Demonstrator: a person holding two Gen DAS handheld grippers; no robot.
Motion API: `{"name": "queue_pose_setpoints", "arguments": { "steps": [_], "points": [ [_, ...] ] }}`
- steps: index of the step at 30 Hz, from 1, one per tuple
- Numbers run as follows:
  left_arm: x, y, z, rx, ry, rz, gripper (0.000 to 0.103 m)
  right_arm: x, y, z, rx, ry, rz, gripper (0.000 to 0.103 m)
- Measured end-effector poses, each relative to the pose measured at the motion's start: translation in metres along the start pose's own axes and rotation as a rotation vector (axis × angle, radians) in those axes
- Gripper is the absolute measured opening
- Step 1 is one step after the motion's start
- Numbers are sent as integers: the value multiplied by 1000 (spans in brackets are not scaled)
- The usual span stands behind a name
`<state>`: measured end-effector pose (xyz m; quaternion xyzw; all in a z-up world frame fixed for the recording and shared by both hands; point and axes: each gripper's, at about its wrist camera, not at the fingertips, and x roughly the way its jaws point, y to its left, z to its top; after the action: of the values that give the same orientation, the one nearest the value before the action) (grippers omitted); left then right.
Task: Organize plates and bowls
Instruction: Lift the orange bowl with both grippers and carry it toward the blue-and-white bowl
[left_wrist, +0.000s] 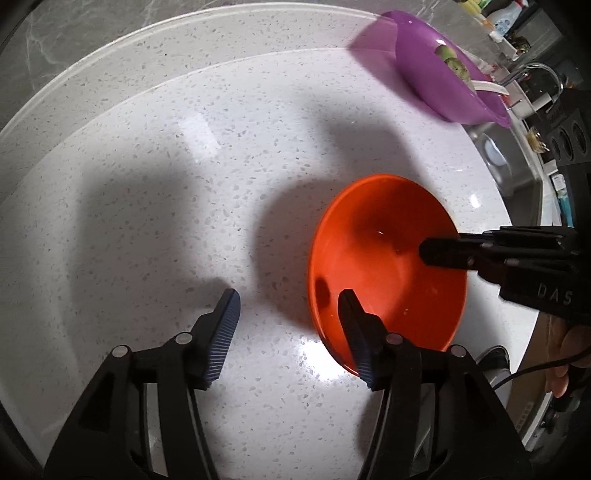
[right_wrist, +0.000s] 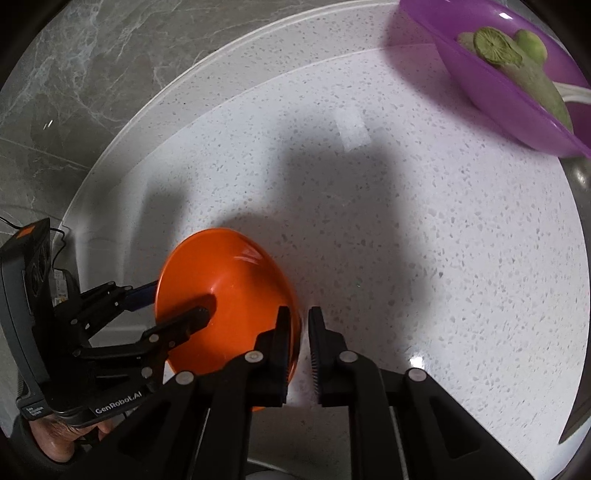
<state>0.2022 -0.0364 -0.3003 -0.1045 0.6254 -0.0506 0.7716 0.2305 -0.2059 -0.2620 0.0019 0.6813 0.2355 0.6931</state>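
Orange bowl (left_wrist: 384, 266) upright on the speckled white counter (left_wrist: 184, 184), a claw at each side of its rim.

The left claw (left_wrist: 288, 306), marked "GenRobot.AI", stands open astride the rim. The right claw (right_wrist: 304, 332), lettered "DAS", is nearly closed, rim between its fingers; grip unclear. Both point steeply down. A purple bowl (right_wrist: 517, 110) holds green vegetables.

Black gripper (left_wrist: 288, 302), blue ribbed pads (left_wrist: 225, 332)
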Motion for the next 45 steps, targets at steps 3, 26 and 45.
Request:
{"name": "queue_pose_setpoints", "arguments": {
  "steps": [3, 26, 45],
  "points": [
    [-1, 0, -4, 2, -14, -2, 50, 0, 2, -3, -11, 5, -17, 41],
    [-9, -17, 5, -4, 13, -87, 13, -6, 0, -1, 2, 20, 8, 10],
    [-63, -50, -5, 60, -1, -170, 13, -61, -11, -31, 43, -27, 95, 9]
  ]
}}
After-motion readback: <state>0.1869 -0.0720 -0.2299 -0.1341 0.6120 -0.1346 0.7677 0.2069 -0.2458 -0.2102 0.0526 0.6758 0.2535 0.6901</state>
